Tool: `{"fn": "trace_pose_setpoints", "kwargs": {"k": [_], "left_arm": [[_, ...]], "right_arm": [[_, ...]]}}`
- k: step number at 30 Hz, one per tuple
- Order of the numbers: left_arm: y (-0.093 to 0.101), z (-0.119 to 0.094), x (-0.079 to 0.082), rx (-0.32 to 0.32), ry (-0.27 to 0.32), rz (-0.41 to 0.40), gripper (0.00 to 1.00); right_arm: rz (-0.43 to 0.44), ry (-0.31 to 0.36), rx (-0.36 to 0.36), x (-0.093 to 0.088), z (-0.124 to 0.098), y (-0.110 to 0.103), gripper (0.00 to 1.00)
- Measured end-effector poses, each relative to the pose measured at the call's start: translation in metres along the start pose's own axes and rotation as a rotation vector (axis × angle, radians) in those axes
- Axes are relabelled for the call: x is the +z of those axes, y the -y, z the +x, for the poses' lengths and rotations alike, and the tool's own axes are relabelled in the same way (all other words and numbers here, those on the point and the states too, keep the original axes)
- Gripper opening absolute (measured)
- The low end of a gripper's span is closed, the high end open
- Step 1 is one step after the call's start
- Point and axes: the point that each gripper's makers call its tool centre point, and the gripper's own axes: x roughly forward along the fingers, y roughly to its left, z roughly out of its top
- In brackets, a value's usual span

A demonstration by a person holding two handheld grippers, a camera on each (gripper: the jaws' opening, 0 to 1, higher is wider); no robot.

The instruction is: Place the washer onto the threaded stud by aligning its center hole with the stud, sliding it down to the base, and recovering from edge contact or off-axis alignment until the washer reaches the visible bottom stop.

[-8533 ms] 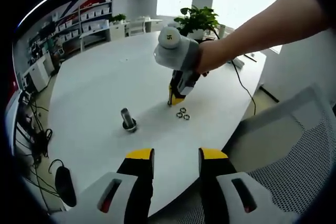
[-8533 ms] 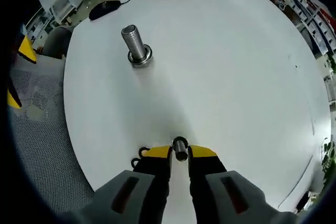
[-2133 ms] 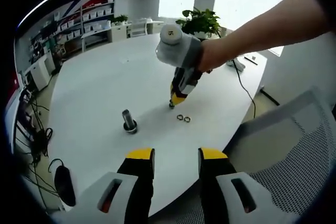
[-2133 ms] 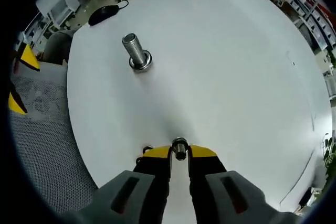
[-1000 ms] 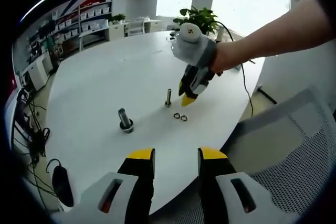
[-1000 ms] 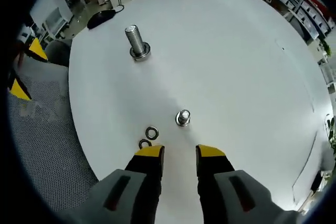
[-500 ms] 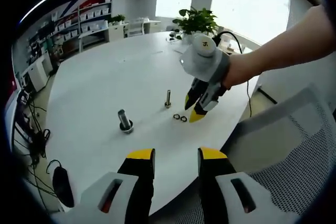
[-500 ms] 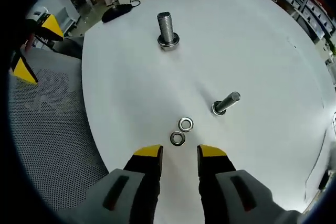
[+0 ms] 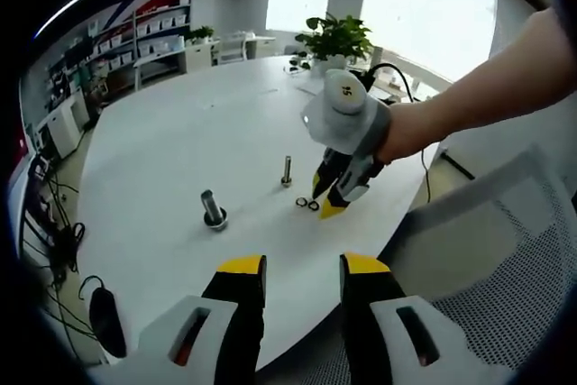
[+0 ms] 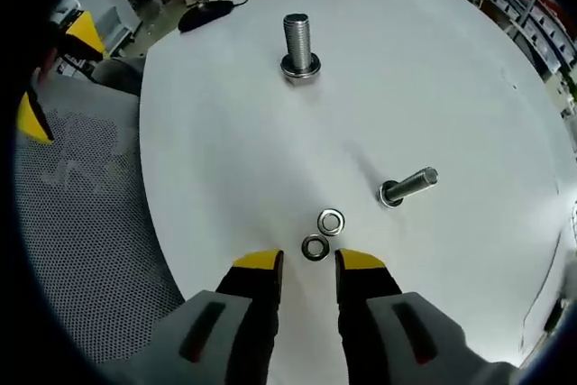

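You are bringing the right hand-held gripper (image 10: pixel 306 264) down over two washers (image 10: pixel 323 233) lying flat and side by side on the white desk (image 10: pixel 451 69), jaws parted and holding nothing, the nearer washer sitting just ahead of the gap, seemingly lined up for a pick. The slim stud (image 10: pixel 408 187) is standing just beside them; the stout bolt (image 10: pixel 298 45) is standing well apart. Your left hand-held gripper (image 9: pixel 298 267) is hovering back over the desk edge, open and empty.

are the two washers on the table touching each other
Touching, it appears. In the right gripper view the nearer washer and the farther washer meet at their rims with no white table between them.
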Motion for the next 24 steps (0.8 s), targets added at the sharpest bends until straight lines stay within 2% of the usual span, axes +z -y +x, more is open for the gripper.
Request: {"fn": "trace_pose_setpoints", "kwargs": {"k": [5,13,21,24], "left_arm": [[0.0009,-0.0004,0.0002,-0.001,-0.001,0.002,0.31],[0.0012,-0.0003,0.0014,-0.002,0.002,0.003,0.31],[-0.0007,-0.0004,0.0010,0.003,0.004,0.001,0.31],[-0.0013,0.0000,0.0002,0.004,0.002,0.003,0.31]], "right_arm": [[-0.115,-0.023,-0.032,-0.0022,-0.0002,0.0040,0.24],[-0.087,-0.011,-0.017,-0.0011,0.0016,0.0019,0.22],[-0.084,-0.051,-0.020,-0.0016,0.0024,0.0010,0.19],[-0.120,-0.067,-0.014,-0.0004,0.0031,0.0009,0.19]]}}
